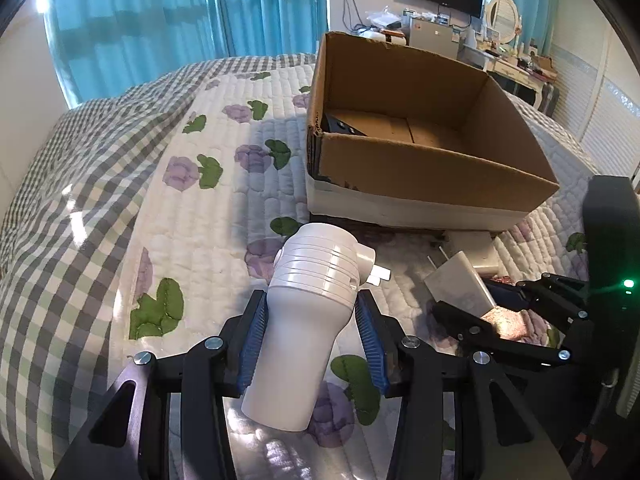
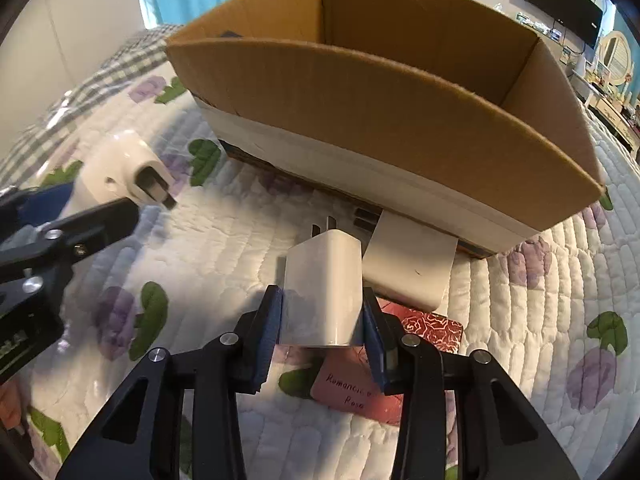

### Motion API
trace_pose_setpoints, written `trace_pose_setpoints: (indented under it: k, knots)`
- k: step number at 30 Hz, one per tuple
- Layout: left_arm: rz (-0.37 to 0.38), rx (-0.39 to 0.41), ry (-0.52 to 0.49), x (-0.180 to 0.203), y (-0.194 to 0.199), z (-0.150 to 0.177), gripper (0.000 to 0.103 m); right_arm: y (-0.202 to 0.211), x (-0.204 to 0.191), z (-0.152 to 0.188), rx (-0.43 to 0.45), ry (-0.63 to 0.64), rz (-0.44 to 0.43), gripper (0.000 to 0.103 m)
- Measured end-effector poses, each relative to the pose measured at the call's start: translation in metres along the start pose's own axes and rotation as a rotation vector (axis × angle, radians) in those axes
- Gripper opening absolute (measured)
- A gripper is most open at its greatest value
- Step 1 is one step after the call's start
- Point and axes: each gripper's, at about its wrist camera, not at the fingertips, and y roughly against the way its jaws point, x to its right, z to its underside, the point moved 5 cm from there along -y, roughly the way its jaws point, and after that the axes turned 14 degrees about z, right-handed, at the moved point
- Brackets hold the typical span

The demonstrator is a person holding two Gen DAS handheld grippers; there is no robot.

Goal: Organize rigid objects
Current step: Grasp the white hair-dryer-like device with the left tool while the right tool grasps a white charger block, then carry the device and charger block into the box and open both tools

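My left gripper (image 1: 310,312) is shut on a white ribbed plug adapter (image 1: 304,320), held just above the quilt; the adapter also shows in the right wrist view (image 2: 120,164). My right gripper (image 2: 322,312) is shut on a white charger block (image 2: 324,288) with its prongs pointing toward the box; the charger also shows in the left wrist view (image 1: 460,284). An open cardboard box (image 1: 420,172) stands ahead of both grippers, with a black object (image 1: 340,124) in its left corner. A second white charger (image 2: 408,264) lies against the box's base.
A red card with a rose pattern (image 2: 380,380) lies on the quilt under my right gripper. The floral quilt (image 1: 192,220) covers the bed, with a checked blanket (image 1: 60,200) at the left. Blue curtains, a TV and a dresser are behind the bed.
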Motion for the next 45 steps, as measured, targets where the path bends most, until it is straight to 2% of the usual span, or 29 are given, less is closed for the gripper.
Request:
trace_pose_setpoints:
  k: [11, 20, 26, 31, 36, 41, 45]
  knots:
    - [0.003, 0.001, 0.025, 0.005, 0.009, 0.002, 0.046, 0.041, 0.007, -0.003, 0.100, 0.022, 0.009, 0.038]
    - [-0.020, 0.054, 0.003, 0.026, 0.046, -0.019, 0.046, 0.090, 0.030, -0.012, 0.165, -0.019, 0.000, 0.038]
    - [0.011, 0.104, -0.026, 0.050, 0.076, -0.052, 0.046, 0.141, 0.055, -0.032, 0.256, -0.034, 0.025, 0.038]
    - [0.053, 0.170, -0.025, 0.063, 0.101, -0.093, 0.046, 0.186, 0.080, -0.069, 0.345, -0.043, 0.035, 0.038]
    - [0.046, 0.227, -0.033, 0.064, 0.109, -0.137, 0.046, 0.213, 0.099, -0.112, 0.409, -0.051, 0.041, 0.038]
    - [0.004, 0.254, -0.053, 0.058, 0.094, -0.176, 0.046, 0.212, 0.112, -0.143, 0.440, -0.068, 0.043, 0.038]
    - [0.008, 0.245, -0.070, 0.052, 0.064, -0.198, 0.046, 0.182, 0.120, -0.165, 0.426, -0.093, 0.043, 0.038]
